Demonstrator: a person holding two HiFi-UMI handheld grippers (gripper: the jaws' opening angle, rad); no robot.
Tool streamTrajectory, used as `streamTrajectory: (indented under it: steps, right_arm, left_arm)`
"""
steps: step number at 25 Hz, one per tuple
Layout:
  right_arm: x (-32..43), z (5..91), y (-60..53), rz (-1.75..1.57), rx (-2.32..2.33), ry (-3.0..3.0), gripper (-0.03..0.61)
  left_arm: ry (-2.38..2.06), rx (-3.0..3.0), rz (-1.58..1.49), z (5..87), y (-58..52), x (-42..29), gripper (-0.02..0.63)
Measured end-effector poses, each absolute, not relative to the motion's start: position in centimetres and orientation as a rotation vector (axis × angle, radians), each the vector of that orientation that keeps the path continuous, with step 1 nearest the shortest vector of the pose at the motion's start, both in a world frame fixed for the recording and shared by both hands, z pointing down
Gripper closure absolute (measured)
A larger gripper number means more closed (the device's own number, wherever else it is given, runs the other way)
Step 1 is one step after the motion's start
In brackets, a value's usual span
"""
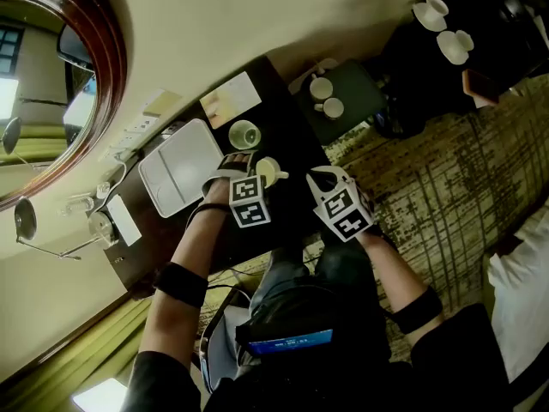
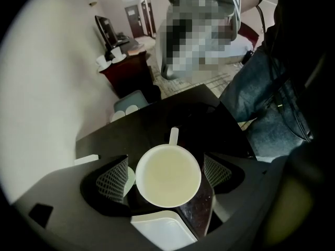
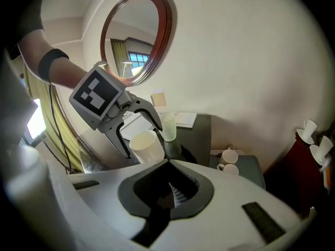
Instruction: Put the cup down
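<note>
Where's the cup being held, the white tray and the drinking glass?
Cream handled cup (image 2: 168,175): left gripper view, its inner bottom.
White rectangular tray (image 1: 182,168): head view, its bare flat middle.
Clear drinking glass (image 3: 168,125): right gripper view, its side wall.

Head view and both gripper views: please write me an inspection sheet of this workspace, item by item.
surface: dark table, standing against the wall.
job's things: white cup between the left jaws, handle pointing away.
clutter: white tray, glass, card.
grippers: left gripper shut on the cup; right gripper shut, empty.
cables: dark cables hanging beside the table.
surroundings: round mirror, patterned carpet, low stool carrying two cups.
</note>
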State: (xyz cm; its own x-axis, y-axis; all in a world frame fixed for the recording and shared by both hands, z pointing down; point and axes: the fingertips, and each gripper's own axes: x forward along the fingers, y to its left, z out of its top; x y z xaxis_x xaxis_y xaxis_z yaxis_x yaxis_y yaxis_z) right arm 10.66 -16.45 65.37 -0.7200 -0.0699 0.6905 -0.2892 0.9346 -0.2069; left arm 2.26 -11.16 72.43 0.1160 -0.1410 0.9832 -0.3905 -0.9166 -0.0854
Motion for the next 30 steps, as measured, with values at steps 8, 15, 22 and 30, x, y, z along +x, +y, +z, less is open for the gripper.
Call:
streamTrajectory:
  steps: [8,15,22,30]
  right_arm:
    - [10.5,65.4,-17.4,0.402,0.246,-2.361,0.577]
    - [10.2,65.5,-17.3,0.399,0.222,-2.358,0.577]
    - [9.0,65.2,-15.8,0.375,0.164,-2.355,0.577]
    - [5.4,64.0,-11.5,0.317,0.015,-2.364,0.577]
  left_arm:
    - [-0.470,2.145,1.934,73.2,-11.0,2.3,0.212]
    - [-0.516,2.105,1.850,72.7,-10.9,2.7,0.229]
    - [-0.621,2.082,1.790,71.2,-9.8,2.6,0.232]
    - [-0.829,1.984,1.699,68.6,-6.8,-0.7,0.235]
